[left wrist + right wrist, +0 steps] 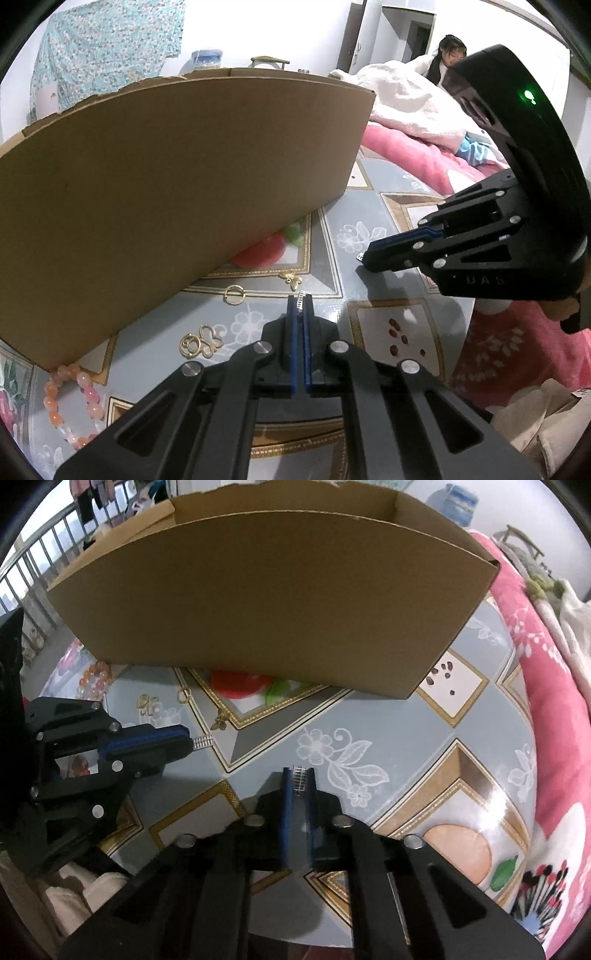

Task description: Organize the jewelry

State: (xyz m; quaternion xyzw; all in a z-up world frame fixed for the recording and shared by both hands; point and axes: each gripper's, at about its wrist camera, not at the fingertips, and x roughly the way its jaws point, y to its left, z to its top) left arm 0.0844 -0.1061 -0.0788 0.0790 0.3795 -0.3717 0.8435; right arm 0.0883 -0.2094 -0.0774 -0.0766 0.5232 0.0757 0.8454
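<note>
Boxes: one (177, 184), far side of the table
Grippers: two, left (300, 299) and right (299, 773)
Silver pieces: two, one (303, 295) in the left gripper, one (300, 777) in the right
Gold pieces: four
Bead bracelets: one (74, 402), near left

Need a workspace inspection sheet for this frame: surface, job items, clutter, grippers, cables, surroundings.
Surface: patterned tablecloth, glossy.
Job's things: cardboard box, open top; gold ring; butterfly charm; gold pendants; bead bracelet.
Clutter: nothing seen.
Grippers: left gripper and right gripper each shut on a small silver piece.
Cables: nothing seen.
Surroundings: pink blanket; person behind on the bed.
</note>
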